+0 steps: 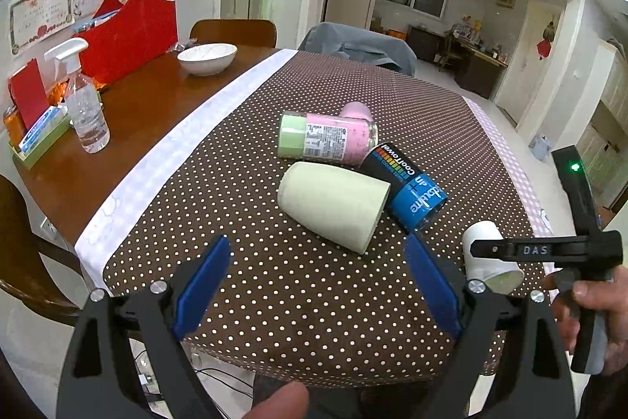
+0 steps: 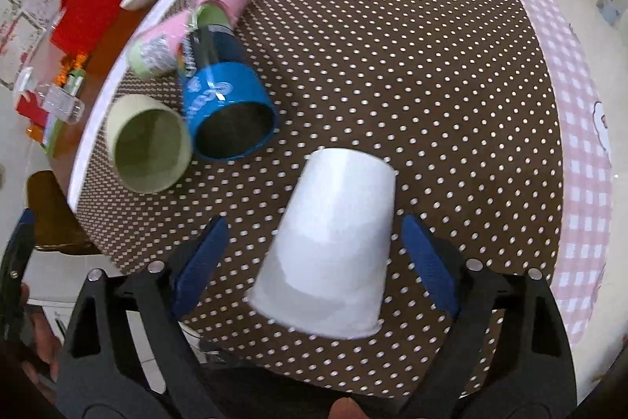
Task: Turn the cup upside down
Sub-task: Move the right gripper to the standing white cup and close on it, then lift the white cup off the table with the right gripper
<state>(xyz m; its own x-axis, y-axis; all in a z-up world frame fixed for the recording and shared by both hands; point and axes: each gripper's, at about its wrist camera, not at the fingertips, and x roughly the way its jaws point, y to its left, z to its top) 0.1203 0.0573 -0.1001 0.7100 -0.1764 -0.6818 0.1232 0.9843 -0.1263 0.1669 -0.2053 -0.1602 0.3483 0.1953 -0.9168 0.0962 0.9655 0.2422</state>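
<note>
Starting at your left, a spray bottle (image 1: 84, 101), red bag (image 1: 129, 34) and white bowl (image 1: 207, 58) stand on bare wood well clear of the dotted tablecloth (image 1: 274, 281). Your left gripper (image 1: 318, 285) hangs wide open over empty cloth, holding nothing. Ahead of it a pale green cup (image 1: 333, 205) lies on its side, touching a blue-and-black can (image 1: 406, 189), with a pink-and-green tube (image 1: 327, 140) just behind. Farther right, the white cup (image 2: 333, 250) lies tipped over near the table's front edge, between the blue pads (image 2: 202, 262) of your right gripper (image 2: 314, 262), whose jaws are spread wide and not touching it.
</note>
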